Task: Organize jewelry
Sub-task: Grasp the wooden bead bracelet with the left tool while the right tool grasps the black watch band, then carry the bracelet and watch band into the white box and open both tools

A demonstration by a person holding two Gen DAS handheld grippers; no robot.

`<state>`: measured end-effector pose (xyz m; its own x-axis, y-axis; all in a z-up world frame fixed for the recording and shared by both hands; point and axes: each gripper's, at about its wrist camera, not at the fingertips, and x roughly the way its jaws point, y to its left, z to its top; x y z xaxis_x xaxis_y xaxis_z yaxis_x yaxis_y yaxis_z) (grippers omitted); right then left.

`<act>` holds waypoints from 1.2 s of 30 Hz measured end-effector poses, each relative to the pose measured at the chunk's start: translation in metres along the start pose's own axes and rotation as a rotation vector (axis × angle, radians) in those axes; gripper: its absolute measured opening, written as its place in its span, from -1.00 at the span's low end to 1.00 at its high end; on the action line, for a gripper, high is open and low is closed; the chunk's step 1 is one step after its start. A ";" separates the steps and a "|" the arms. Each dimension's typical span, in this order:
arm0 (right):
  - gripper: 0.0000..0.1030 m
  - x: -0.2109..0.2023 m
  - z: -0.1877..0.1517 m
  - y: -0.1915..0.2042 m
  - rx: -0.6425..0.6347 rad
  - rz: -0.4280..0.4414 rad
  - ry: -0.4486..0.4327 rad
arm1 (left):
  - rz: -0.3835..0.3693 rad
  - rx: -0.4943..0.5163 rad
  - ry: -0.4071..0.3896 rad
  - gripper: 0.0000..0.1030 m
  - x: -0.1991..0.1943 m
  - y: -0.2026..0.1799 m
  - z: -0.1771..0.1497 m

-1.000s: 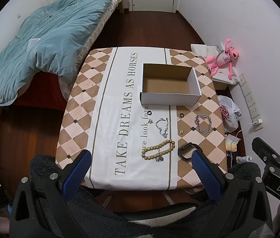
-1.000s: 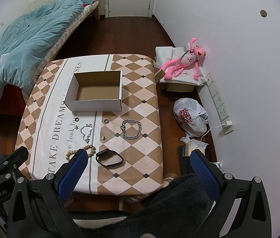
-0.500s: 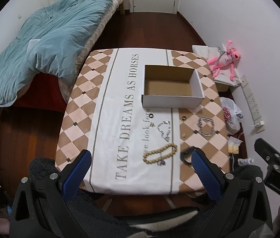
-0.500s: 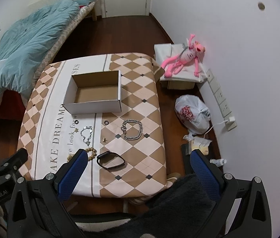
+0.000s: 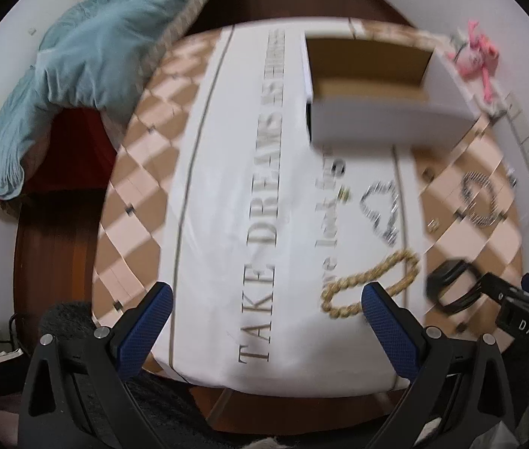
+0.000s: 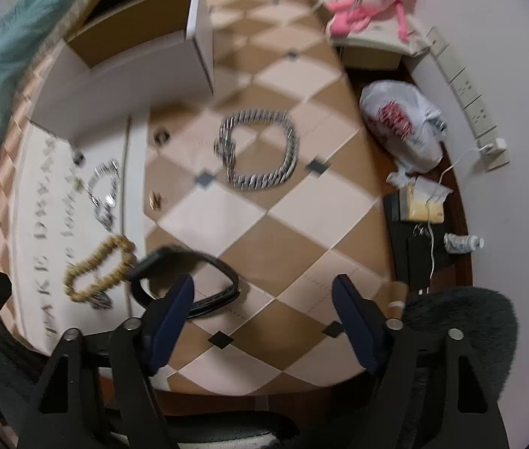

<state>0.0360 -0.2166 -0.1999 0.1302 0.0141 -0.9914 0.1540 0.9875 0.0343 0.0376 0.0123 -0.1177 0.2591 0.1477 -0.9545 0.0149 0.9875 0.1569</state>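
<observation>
An open white cardboard box [image 5: 373, 89] stands at the far side of the table [image 5: 227, 224]; it also shows in the right wrist view [image 6: 125, 60]. In front of it lie a thick silver chain bracelet [image 6: 257, 149], a thin silver chain [image 5: 380, 205], a wooden bead bracelet [image 5: 369, 284] and a black band [image 6: 185, 277]. My left gripper [image 5: 264, 318] is open above the table's near edge, left of the beads. My right gripper [image 6: 260, 314] is open, its left finger over the black band. Both are empty.
Small rings and studs [image 6: 156, 199] lie between the chains. A bed with a teal duvet [image 5: 88, 60] is to the left. A pink plush toy [image 6: 373, 3], a white plastic bag [image 6: 399, 127] and a power strip [image 6: 466, 86] lie to the right of the table.
Both grippers have dropped quickly toward the table and moved forward; the jewelry now looks much larger and blurred. The right gripper's jaws have narrowed somewhat. Nothing on the table has moved.
</observation>
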 end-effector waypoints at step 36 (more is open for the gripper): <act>-0.85 -0.016 -0.003 0.006 0.009 0.115 -0.048 | -0.336 0.053 -0.021 -0.87 0.002 0.019 -0.005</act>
<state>0.0317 -0.2103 -0.1843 0.1944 0.1196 -0.9736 0.1438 0.9784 0.1488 0.0335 0.0320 -0.1179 0.2508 -0.1870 -0.9498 0.1524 0.9766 -0.1520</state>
